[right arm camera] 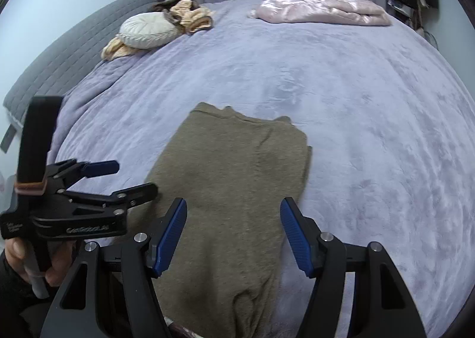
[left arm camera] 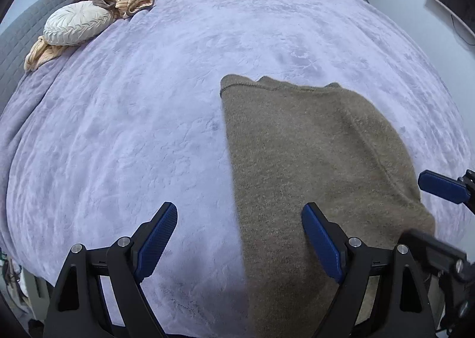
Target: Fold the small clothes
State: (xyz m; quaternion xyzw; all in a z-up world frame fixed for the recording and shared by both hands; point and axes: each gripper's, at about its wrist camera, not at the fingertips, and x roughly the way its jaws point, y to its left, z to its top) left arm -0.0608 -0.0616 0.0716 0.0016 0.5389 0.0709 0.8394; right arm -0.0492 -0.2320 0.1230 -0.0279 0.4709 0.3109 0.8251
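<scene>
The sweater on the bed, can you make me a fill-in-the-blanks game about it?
1. The sweater is the color ____.
2. It lies on a fuzzy ____ blanket.
3. Both the left tool and the right tool have fingers spread ____.
4. The round cushion near the headboard is ____.

Missing words: brown; purple; open; white

Sweater (right arm camera: 234,171) on bed (right arm camera: 371,130), pillow (right arm camera: 147,30) behind-left

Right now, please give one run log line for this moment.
step: folding | left gripper: open, empty | right gripper: open, empty | brown sweater: lying partly folded on bed
</scene>
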